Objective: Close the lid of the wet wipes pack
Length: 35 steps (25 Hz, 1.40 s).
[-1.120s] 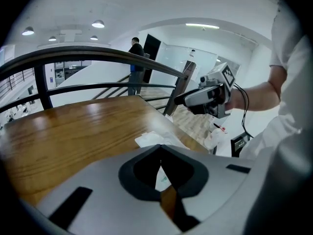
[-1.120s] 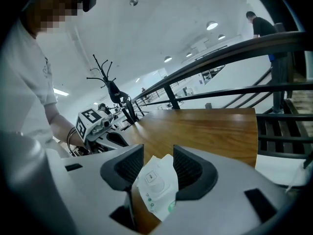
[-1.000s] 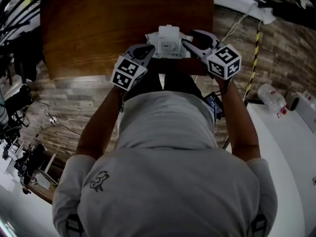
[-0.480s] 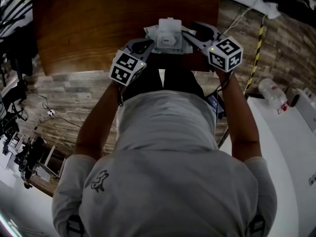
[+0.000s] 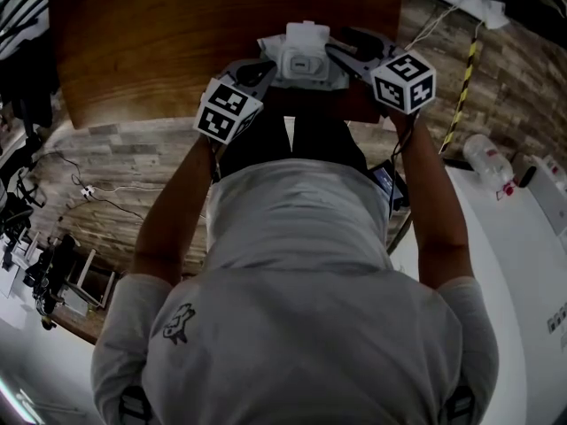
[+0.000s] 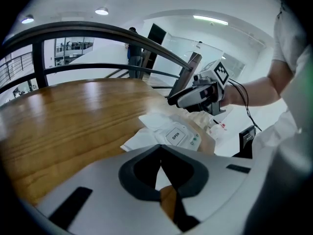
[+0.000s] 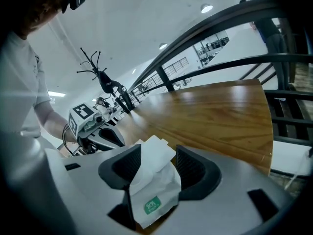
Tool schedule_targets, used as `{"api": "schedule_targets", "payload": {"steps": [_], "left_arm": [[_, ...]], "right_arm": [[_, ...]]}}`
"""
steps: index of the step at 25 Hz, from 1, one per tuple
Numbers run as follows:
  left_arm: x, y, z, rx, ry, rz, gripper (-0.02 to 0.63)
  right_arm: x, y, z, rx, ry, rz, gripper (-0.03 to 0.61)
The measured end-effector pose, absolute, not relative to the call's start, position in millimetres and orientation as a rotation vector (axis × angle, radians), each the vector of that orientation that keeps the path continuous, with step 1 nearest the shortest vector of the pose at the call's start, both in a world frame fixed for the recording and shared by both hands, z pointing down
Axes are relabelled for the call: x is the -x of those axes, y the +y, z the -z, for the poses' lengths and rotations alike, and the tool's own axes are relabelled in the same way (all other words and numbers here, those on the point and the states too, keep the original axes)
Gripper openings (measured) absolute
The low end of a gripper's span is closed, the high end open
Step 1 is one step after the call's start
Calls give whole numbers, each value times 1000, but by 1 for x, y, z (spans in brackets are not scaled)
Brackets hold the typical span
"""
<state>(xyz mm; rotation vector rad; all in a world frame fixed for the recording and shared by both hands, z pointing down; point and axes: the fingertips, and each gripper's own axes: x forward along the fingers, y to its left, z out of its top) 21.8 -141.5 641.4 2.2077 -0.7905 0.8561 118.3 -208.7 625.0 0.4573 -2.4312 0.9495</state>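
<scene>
The white wet wipes pack point(image 5: 301, 58) lies at the near edge of the wooden table point(image 5: 168, 42). Its lid piece marked "OPEN" point(image 6: 177, 135) faces up, and a flat white flap point(image 6: 155, 121) sticks out on the far side. My left gripper point(image 5: 262, 71) is at the pack's left end; its pads point(image 6: 146, 173) meet at the tips with white wrapper showing between them. My right gripper point(image 7: 159, 165) straddles the pack's crumpled right end point(image 7: 154, 187). Its jaws have just been opening, and the wrapper still sits between the pads.
The table edge runs just under the pack, with plank flooring point(image 5: 133, 184) below. A dark railing point(image 7: 230, 28) curves behind the table. At the right is a white counter point(image 5: 523, 264) with a bottle point(image 5: 485, 159). The person's torso fills the lower head view.
Both grippers and the pack between them have come down toward the table edge, shifting up in the head view. The right gripper's cube now sits closer to the pack.
</scene>
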Motion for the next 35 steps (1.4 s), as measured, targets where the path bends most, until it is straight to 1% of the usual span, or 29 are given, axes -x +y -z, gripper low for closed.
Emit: {"api": "schedule_targets", "payload": {"steps": [22,35], "left_arm": [[-25,-141,-664,-2122,-757,-847,12],[-25,-143,-664,-2121,-760,-835,12]], "right_arm": [[-99,-207,-662,-296,-2359,-934,213],[-96,-205,-650,-260,-2385,-880,213]]}}
